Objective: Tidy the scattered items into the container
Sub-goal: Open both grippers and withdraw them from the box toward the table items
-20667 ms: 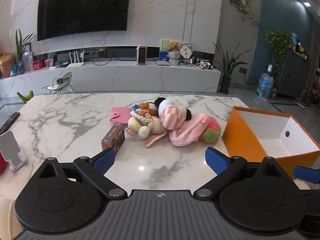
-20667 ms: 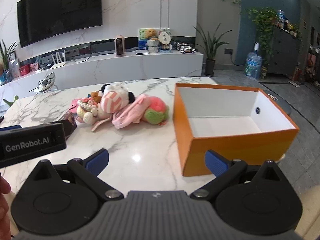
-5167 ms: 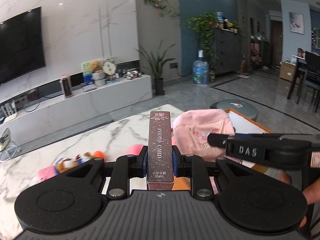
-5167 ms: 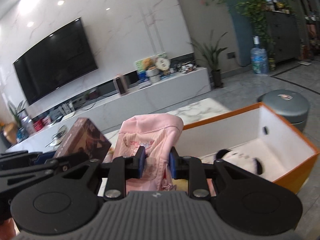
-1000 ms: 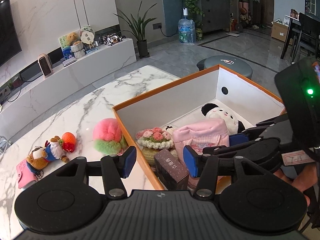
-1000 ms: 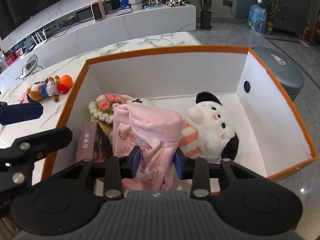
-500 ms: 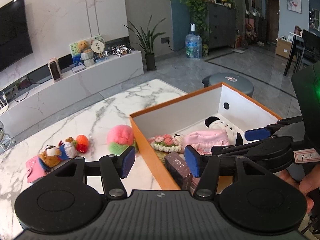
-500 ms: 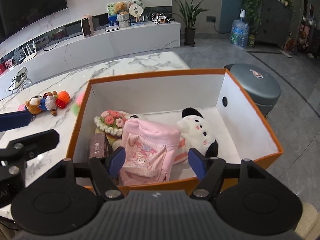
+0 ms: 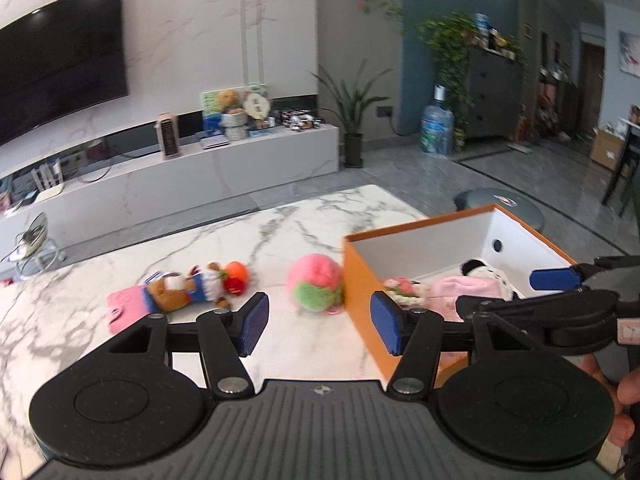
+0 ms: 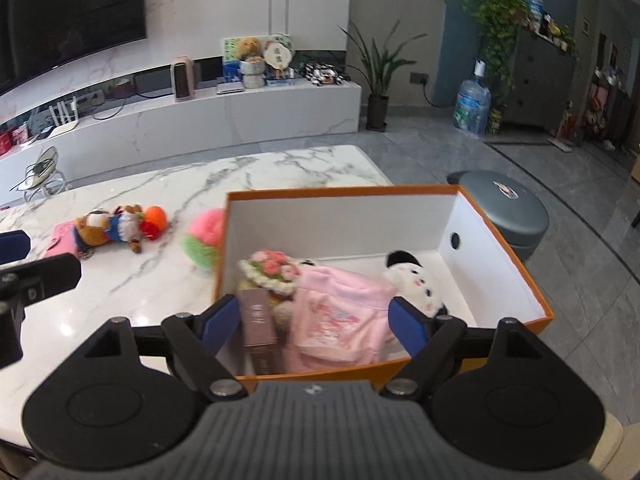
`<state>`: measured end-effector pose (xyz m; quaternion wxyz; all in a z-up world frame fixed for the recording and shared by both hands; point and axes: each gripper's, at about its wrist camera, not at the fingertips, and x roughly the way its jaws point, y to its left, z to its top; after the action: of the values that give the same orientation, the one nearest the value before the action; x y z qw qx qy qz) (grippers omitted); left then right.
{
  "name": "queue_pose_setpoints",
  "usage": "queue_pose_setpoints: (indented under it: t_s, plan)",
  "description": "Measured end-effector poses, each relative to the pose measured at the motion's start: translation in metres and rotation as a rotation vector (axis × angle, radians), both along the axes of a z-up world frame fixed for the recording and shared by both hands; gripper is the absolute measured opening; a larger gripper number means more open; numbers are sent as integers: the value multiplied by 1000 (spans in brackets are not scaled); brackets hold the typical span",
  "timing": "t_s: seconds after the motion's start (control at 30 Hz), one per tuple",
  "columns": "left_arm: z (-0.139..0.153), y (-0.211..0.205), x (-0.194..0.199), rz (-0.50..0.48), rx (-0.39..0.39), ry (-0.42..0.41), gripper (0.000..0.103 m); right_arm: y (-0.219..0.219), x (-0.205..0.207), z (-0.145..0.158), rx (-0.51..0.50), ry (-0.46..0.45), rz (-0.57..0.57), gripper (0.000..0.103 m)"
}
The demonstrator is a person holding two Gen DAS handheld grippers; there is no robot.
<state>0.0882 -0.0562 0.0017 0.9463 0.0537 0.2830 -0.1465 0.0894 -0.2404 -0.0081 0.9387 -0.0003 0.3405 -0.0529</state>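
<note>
Right now the marble table (image 9: 304, 224) spreads ahead of both grippers, and the orange box (image 10: 496, 240) sits on it straight beyond the right gripper (image 10: 316, 326). That gripper's jaws are opening, with nothing pressed between the pads; seen past them, down inside the box, lie the pink pouch (image 10: 344, 312), the panda plush (image 10: 416, 284) toward the right-hand pad, the crocheted flower doll (image 10: 272, 270), and the brown card box (image 10: 260, 324) just inside the left-hand pad.

The left gripper (image 9: 320, 324) holds nothing, its jaws parted with only bare tabletop between them. The box's near corner (image 9: 360, 280) stands just beyond its right-hand pad. Ahead of the gap rests the pink-and-green pompom (image 9: 316, 288), touching the box's outer wall. Farther off past the left-hand pad lie the bear doll (image 9: 188, 288) and, beside it, the pink wallet (image 9: 122, 306).
</note>
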Motion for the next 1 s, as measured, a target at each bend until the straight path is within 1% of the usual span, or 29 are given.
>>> queue_pose_setpoints:
  t_s: [0.2,0.5,0.7,1.0]
  plan:
    - [-3,37,-1,88,-45,11,66,40,-1,-2,-37,8,76,86]
    - [-17,97,4,224,-108,68,66,100,3,-13,-105,39,183,87]
    - [-29,132,6,279,-139,107,66,131,10,-22,-144,66,235,87]
    - [-48,165,17,338,-156,176,67,168,32,-38,-170,111,283,88]
